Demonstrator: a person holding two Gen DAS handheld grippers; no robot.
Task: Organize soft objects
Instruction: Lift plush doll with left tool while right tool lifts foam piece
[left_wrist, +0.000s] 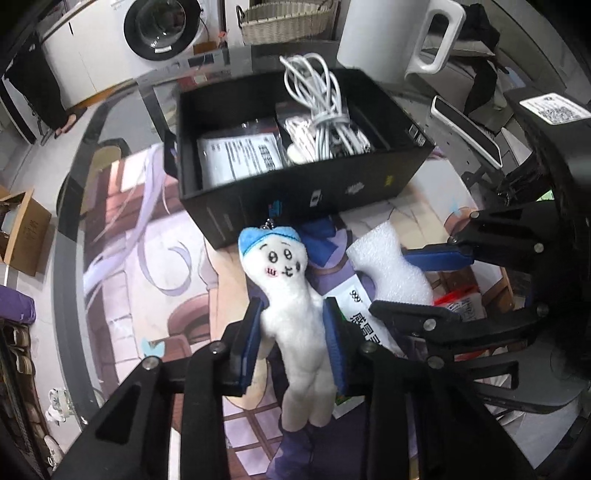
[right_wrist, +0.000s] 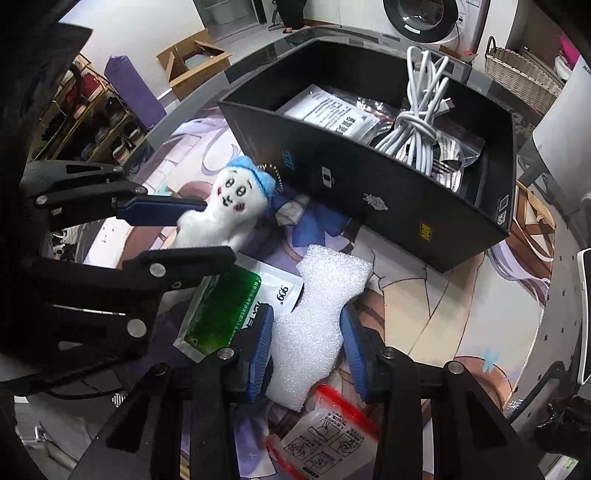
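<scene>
The left gripper (left_wrist: 293, 345) has its jaws clamped across the plush doll (left_wrist: 291, 314), and the right gripper's (right_wrist: 308, 354) pinch the foam block (right_wrist: 314, 325) — both lengthwise between the jaws, black box (right_wrist: 388, 206) just ahead.

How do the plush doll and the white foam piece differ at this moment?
The plush doll has a drawn face and blue cap; the foam piece is plain, bubbly white. The doll sits pinched in the left tool; the foam sits in the right tool. The doll carries a ball chain; the foam has none. Both are white, soft and outside the black box.
</scene>
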